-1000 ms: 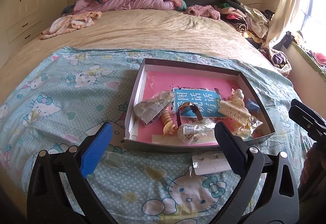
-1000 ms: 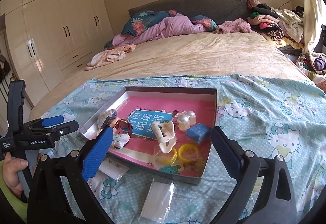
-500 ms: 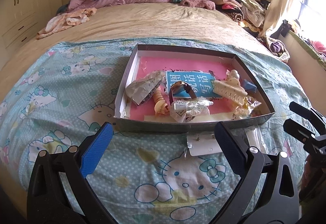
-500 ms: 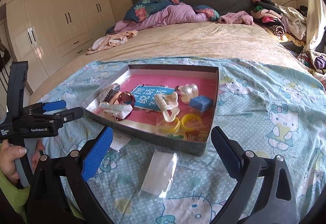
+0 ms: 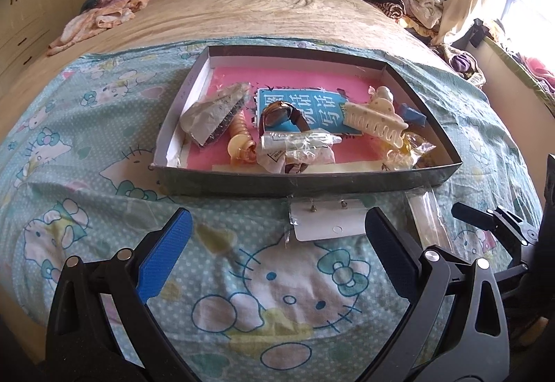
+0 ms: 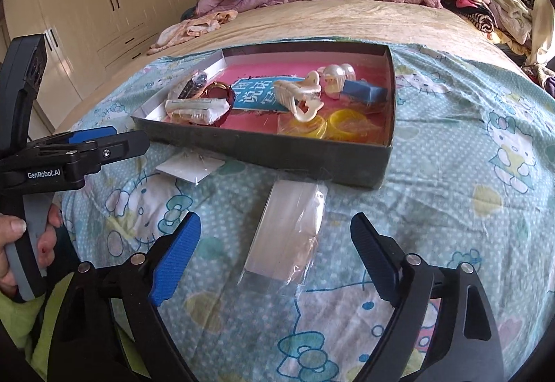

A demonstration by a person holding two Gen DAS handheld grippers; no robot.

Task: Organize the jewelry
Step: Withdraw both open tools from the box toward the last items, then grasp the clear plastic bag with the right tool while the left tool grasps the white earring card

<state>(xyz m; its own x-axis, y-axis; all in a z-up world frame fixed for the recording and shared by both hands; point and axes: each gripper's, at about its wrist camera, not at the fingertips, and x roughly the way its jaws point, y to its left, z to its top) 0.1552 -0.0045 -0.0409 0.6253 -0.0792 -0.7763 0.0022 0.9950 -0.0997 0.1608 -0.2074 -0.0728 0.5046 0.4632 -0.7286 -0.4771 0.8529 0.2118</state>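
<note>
what changed: both grippers have dropped closer to the bed over the last second, and the tray (image 5: 301,182) now sits bigger and nearer in both views. the right gripper (image 6: 275,255) has come down over the clear plastic packet (image 6: 288,232).
right gripper: jaws are closing, packet lies between them but the pads aren't touching it yet, so nothing is held.
left gripper: (image 5: 277,248) wide open and empty, hanging above the white earring card (image 5: 327,220).
what it means: looks to me like the loose bits outside the tray are the first targets, packet first, card maybe next. the sorting itself hasn't started.
jewelry: mostly piled in the tray — cream claw clip (image 5: 374,123), brown bangle (image 5: 282,116), yellow rings (image 6: 341,127), blue block (image 6: 364,92), some bagged pieces. the card and packet lie on the sheet just outside the tray's near edge.
surface: hello kitty sheet (image 5: 104,153) spread over the foot of the bed, soft and wrinkly, so that thin packet could be fiddly to pinch.
room: rumpled bedding and clothes at the headboard end, cream wardrobes (image 6: 104,7) on one side, bright window (image 5: 534,0) with a curtain on the other.
</note>
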